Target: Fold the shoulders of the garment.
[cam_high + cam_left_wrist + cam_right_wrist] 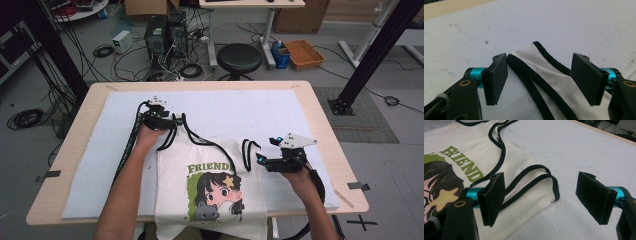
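A white sleeveless top (pixel 172 175) with black trim and a cartoon print reading "FRIEND" lies flat on the white mat (pixel 250 105), its hem hanging over the near table edge. My left gripper (pixel 172 121) is at the top's left shoulder strap (pixel 541 72). In the left gripper view the left gripper (pixel 539 77) is open, with the strap lying between the jaws and a gap on one side. My right gripper (pixel 260 159) is beside the right strap (pixel 536 180). In the right gripper view the right gripper (pixel 541 197) stands open, the strap's looped end lying just between and ahead of its pads.
The mat covers most of the wooden table (pixel 325 130). Beyond the far edge stand a black stool (pixel 240 57), computer towers (pixel 162 37) with tangled cables, and an orange tray (pixel 304 53) on the floor. Black frame posts (pixel 370 55) rise at both sides.
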A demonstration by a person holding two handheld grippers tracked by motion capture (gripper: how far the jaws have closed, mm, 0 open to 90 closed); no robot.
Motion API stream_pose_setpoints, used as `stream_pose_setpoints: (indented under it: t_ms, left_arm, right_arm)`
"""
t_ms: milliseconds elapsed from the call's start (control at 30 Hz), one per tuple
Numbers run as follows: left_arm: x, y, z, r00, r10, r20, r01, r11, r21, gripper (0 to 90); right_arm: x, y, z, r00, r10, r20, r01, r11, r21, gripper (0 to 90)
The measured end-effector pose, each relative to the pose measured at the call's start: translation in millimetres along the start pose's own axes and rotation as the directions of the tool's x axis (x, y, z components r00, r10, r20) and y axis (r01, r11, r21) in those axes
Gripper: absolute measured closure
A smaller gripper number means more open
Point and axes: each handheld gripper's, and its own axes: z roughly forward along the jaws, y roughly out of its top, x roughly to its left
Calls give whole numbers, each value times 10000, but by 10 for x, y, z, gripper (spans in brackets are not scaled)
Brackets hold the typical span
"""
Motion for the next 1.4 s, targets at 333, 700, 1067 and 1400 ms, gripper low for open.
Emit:
stream_pose_setpoints:
  t_ms: [333,700,1067,1400]
  left_arm:
    - [-14,-83,145,9970,627,-454,-590,9952,781,421]
    - [-144,-46,-20,9942,848,666,-845,9964,-73,847]
    - [-338,-203,-552,9701,1485,1920,-1039,9689,-2244,845]
    - [-550,-543,-985,9212,1855,3421,-889,9561,-2793,562]
  right_arm:
    - [30,18,44,9999,-129,-38,130,9999,57,232]
    - [41,1,2,10000,-71,20,71,10000,18,232]
    - [101,25,9,9997,-227,-55,227,9997,41,235]
    - [112,20,20,9996,-263,-79,264,9996,105,235]
